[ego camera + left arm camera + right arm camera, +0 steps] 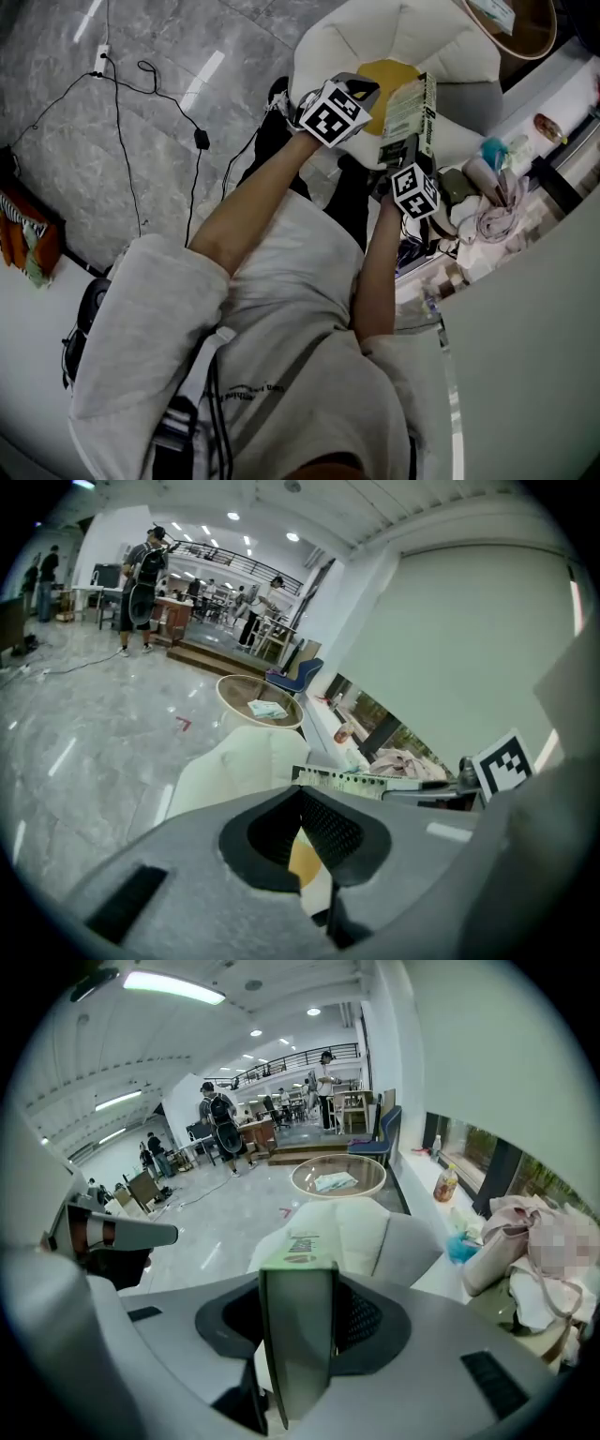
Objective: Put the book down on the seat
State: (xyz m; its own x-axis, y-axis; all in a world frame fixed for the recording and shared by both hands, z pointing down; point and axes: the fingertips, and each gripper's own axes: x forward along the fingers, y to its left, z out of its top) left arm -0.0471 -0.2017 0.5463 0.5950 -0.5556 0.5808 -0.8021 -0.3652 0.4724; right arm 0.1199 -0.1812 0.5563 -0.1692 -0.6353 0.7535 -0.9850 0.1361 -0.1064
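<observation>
Two grippers reach out ahead of us, both over a cream seat [412,37]. Our right gripper [409,150] has its jaws set wide and pressed on the book [410,111]. The book stands on edge between the pads, and in the right gripper view its greenish cover fills the gap from one pad to the other.

We hold the book in the air above the seat, just beside a yellow cushion [389,73] that lies on it. The book rests on neither the seat nor the cushion.

Our left gripper [359,91] hangs near the book on its left, above the cushion, and a strip of yellow shows between the gripper and the book. Its jaws stand a little apart with nothing between them. Through that gap, in the left gripper view, we see only the yellow cushion and the pale seat beyond.

Past the seat stands a round table [525,28] with a paper on it. Along our right runs a white ledge [572,75] with crumpled clothes [492,220] and a small bottle [445,1185] on it. Black cables [122,141] trail over the grey marble floor [187,47] on our left. Far off in the hall, several people [141,574] stand near desks.
</observation>
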